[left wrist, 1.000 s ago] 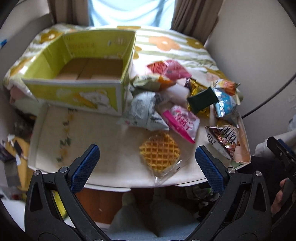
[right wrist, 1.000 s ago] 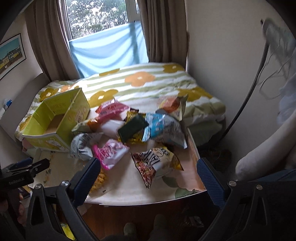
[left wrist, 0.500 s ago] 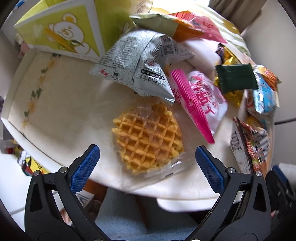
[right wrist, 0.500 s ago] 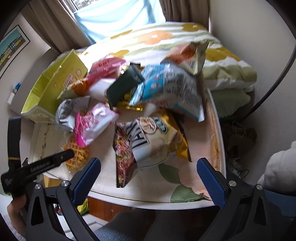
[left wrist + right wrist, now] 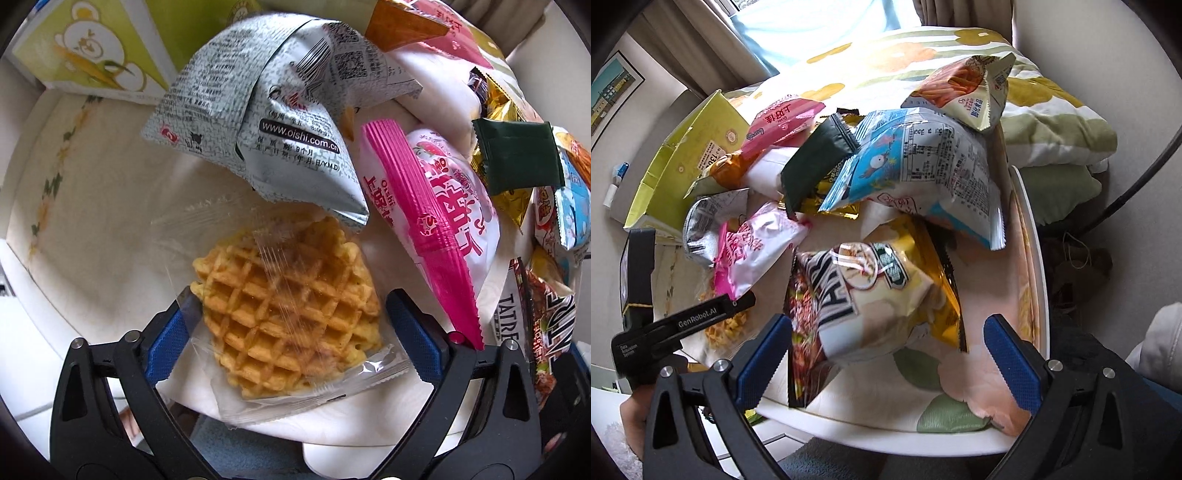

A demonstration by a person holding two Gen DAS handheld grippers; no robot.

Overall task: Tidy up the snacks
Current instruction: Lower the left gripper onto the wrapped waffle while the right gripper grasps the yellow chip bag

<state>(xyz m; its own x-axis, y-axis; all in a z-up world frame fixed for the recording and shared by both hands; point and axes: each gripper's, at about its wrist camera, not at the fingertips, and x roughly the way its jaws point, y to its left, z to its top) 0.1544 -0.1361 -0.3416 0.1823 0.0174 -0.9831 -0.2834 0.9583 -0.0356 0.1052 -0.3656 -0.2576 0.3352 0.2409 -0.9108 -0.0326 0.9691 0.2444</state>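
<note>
Bright curtained window, floral bedding, framed picture

Both grippers are black plastic frames with triangular cut-outs, silver screws at the joints, and blue ridged pads on the inner faces of their two fingers. The left gripper carries white lettering reading "GenRobot.AI" along one finger. A pale grey sleeve shows at the right edge.
</note>
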